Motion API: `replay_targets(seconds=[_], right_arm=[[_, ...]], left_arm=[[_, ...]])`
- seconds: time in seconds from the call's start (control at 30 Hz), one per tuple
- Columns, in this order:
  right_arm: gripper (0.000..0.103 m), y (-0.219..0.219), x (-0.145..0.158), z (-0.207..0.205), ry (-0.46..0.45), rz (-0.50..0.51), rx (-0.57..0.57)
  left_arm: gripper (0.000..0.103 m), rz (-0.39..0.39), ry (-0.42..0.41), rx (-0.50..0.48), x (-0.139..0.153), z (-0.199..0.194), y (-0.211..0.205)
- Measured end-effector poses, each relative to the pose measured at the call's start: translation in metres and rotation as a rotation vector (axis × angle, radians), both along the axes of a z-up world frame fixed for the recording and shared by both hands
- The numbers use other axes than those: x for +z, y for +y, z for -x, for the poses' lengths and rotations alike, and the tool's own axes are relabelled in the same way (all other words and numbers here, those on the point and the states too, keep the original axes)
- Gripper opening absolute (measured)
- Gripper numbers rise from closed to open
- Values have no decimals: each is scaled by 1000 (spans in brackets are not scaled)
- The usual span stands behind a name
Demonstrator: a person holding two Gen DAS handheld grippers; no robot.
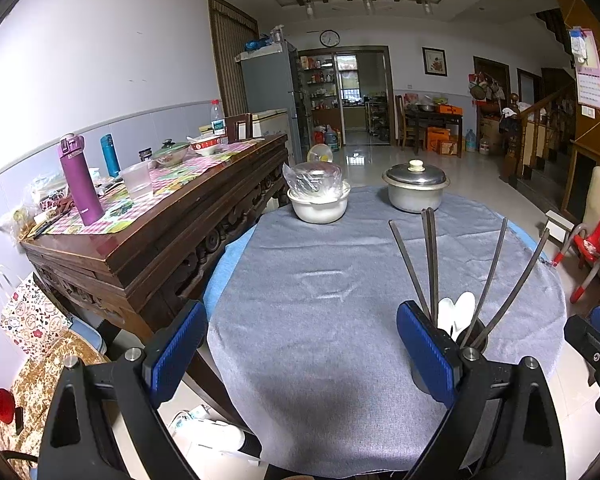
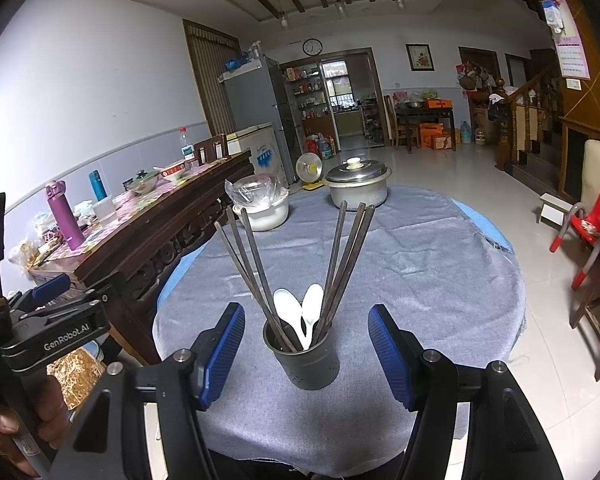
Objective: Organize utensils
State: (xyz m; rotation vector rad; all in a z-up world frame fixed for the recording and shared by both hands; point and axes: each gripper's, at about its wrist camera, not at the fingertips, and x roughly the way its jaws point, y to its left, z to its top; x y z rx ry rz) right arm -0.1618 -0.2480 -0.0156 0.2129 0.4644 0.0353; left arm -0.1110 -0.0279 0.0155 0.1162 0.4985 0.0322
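Note:
A dark grey utensil holder stands on the grey cloth of the round table, near its front edge. It holds several dark chopsticks fanned out and two white spoons. My right gripper is open, its blue pads on either side of the holder, not touching it. My left gripper is open and empty over the cloth; the holder with chopsticks sits just behind its right pad.
A white bowl with a plastic-wrapped dish and a lidded metal pot stand at the table's far side. A wooden sideboard with bottles and dishes is to the left. A red child's chair is to the right.

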Motion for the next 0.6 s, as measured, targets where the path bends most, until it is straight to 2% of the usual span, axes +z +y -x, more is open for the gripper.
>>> replay_targets(seconds=[0.6], right_arm=[[68,1,1,2,-2,5,3]], left_arm=[[96,2,2,1,0,0,2]])
